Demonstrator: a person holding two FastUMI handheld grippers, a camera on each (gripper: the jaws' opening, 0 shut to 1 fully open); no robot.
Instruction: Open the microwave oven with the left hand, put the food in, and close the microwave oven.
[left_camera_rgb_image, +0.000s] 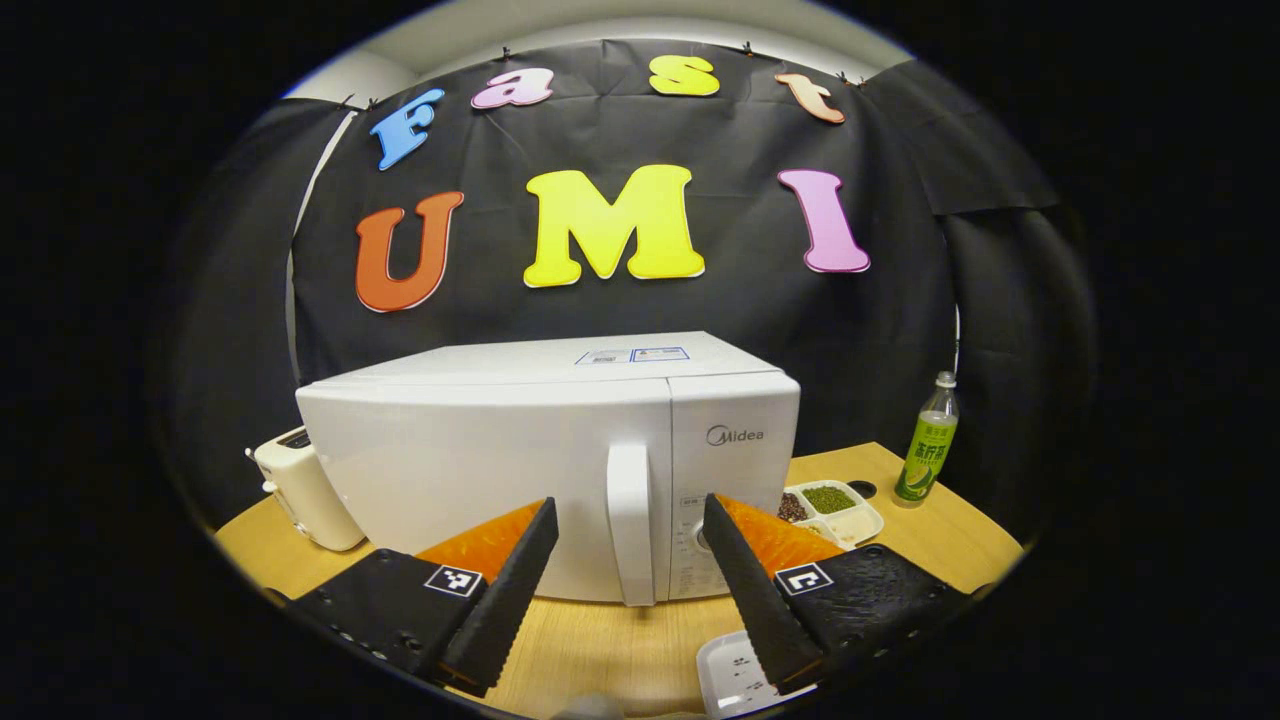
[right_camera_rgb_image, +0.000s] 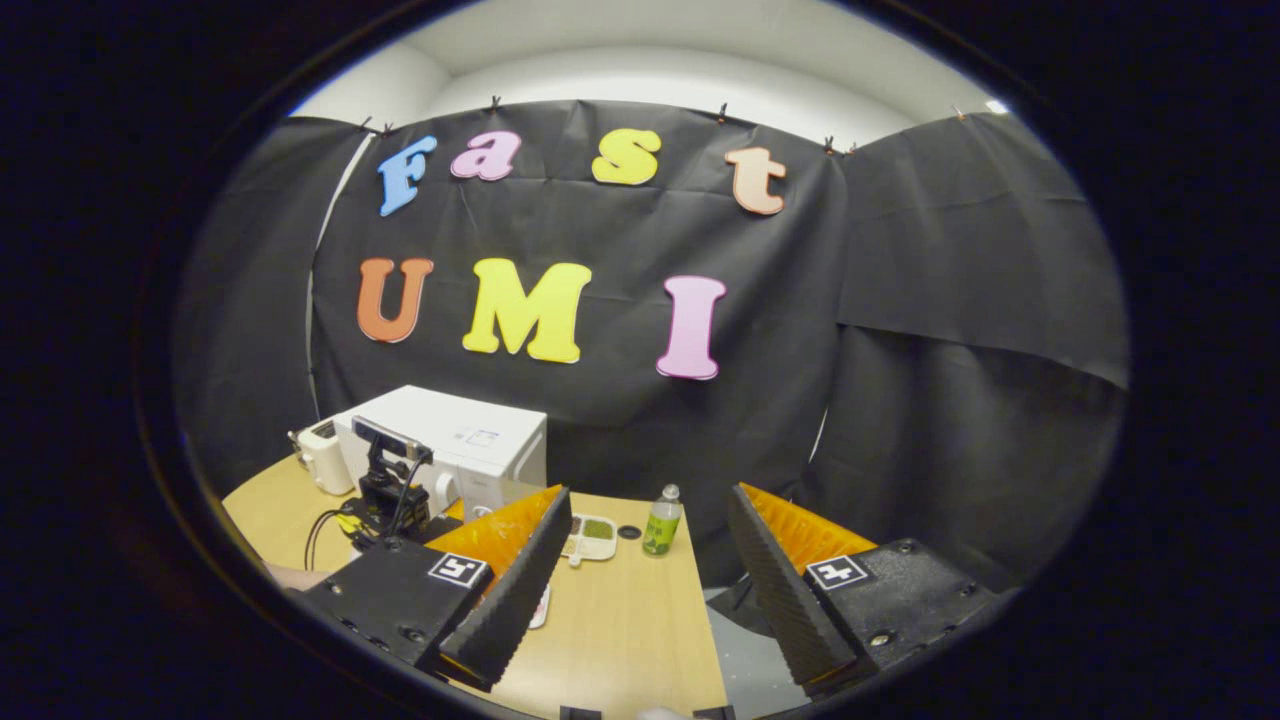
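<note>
The microwave oven (left_camera_rgb_image: 545, 460) is seen standing on the tabletop (left_camera_rgb_image: 620, 650) with its door closed, the vertical handle (left_camera_rgb_image: 630, 520) facing the left gripper (left_camera_rgb_image: 625, 590), whose fingers are spread wide on either side of the handle's line but nothing is held and no contact is made. Nothing of the task is judged to be done: the door is yet to be opened, the food put in, and the door closed. The food, a divided tray (left_camera_rgb_image: 835, 510) with green and dark portions, lies on the tabletop just to the right of the oven. One oven, one divided tray, one toaster (left_camera_rgb_image: 300, 490) at the oven's left, one green bottle (left_camera_rgb_image: 927, 450) further right and one white dish (left_camera_rgb_image: 735, 675) at the near edge are counted. In the right gripper view, the right gripper (right_camera_rgb_image: 650, 585) is held well back from the oven, its fingers wide apart and empty, with the other gripper seen near the oven front.
</note>
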